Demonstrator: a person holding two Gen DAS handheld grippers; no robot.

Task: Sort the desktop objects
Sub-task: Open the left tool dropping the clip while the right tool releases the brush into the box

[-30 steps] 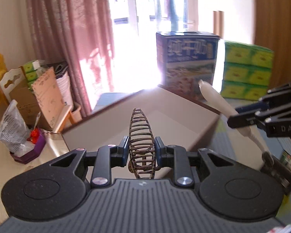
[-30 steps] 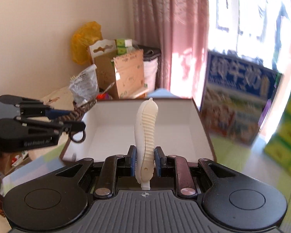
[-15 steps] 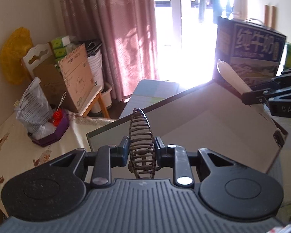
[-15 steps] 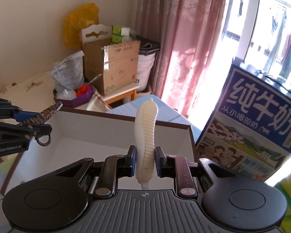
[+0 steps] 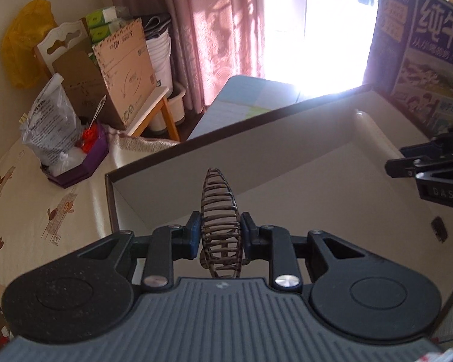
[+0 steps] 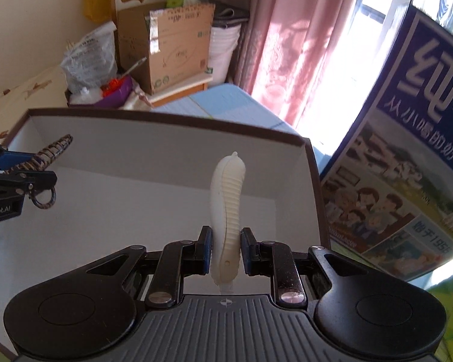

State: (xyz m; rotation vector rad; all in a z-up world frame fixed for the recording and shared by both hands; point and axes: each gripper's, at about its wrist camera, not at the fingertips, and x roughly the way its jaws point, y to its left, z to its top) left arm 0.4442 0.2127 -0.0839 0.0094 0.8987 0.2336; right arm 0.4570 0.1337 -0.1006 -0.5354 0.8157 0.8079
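Hair clips fill both my tools above the open white cardboard box with a dark brown rim (image 6: 166, 120); my left tool (image 5: 220, 238) is clenched on a brown tortoiseshell banana hair clip of slotted plastic (image 5: 220, 214), gripped low on its body so that its narrow tip stands up over the box floor; my right tool (image 6: 226, 252) is clenched on a cream ribbed banana hair clip of plastic (image 6: 226, 199), likewise taken near its lower end. Both clips hang over the inside of the box, clear of its walls, not yet set down; I judge them light and stiff, though the tortoiseshell one's thin teeth look brittle and could snap under a hard squeeze; the cream one's smooth curved back may slip sideways between the pads. Taking hold across the broad middle, where the ribs give purchase, seems safest to me; a blue milk carton (image 6: 407, 150) stands just beside the box.
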